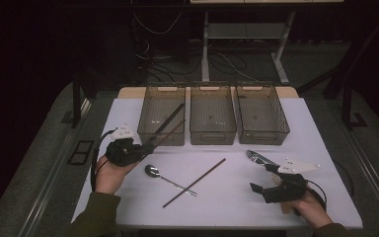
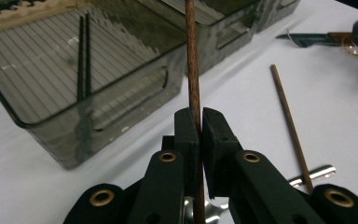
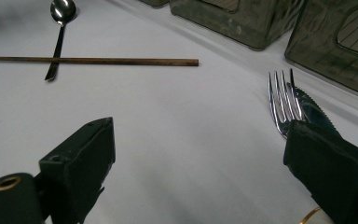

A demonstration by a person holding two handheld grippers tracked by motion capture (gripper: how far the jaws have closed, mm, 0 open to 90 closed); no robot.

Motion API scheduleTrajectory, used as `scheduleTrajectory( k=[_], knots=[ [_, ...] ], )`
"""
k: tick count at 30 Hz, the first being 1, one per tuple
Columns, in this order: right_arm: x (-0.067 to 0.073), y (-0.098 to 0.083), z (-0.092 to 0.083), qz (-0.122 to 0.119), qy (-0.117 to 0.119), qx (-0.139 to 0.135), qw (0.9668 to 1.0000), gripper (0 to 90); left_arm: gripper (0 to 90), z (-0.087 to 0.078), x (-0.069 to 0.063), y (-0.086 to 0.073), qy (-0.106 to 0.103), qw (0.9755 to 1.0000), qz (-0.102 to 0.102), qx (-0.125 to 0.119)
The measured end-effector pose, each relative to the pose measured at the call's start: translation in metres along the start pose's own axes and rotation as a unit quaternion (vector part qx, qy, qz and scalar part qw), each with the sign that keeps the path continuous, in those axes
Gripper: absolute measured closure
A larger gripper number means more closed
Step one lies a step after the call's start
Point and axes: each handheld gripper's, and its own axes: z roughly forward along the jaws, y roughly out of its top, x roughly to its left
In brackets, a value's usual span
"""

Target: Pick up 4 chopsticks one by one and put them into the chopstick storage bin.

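The left tongs (image 2: 199,122) clamp a brown chopstick (image 2: 192,60) just beside the left bin (image 1: 161,114); its tip should clear the rim before release. The right tongs (image 3: 200,163) gape, holding nothing.

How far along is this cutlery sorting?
Early on. Done: one dark chopstick already leans in the left bin. In hand: the left gripper is shut on a brown chopstick beside that bin. Left: another chopstick, the spoon, the fork and knife still lie on the table.
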Motion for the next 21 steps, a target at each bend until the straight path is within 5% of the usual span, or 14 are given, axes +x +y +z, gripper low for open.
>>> scheduleTrajectory(
  k=[21],
  knots=[
    [-0.001, 0.0, -0.001, 0.002, -0.001, -0.001, 1.0, 9.1, 84.8, 0.021, 0.026, 0.049, 0.028, 0.9994, -0.02, -0.007]
  ],
)
